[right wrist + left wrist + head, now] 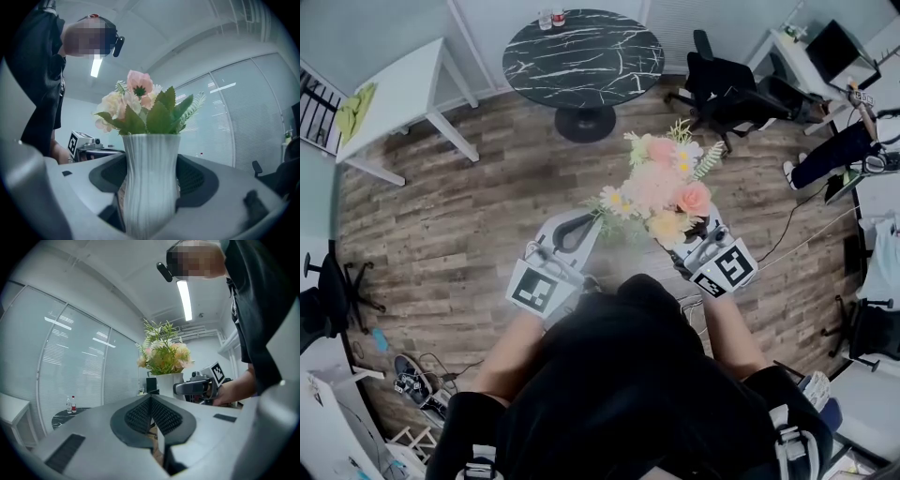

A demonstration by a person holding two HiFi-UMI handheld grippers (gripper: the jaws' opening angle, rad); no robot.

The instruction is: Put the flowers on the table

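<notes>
Two grippers show low in the head view. The left gripper, centre-left, has its jaws pressed together with nothing between them. Right of it, at frame centre, the flowers stand in a white ribbed vase above the wood floor. The right gripper has its jaws clamped on the vase's sides. The round black table sits at top centre, well apart from the flowers.

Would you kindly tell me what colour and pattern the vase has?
White, with vertical ribbing; the vase shows best in the right gripper view.
</notes>
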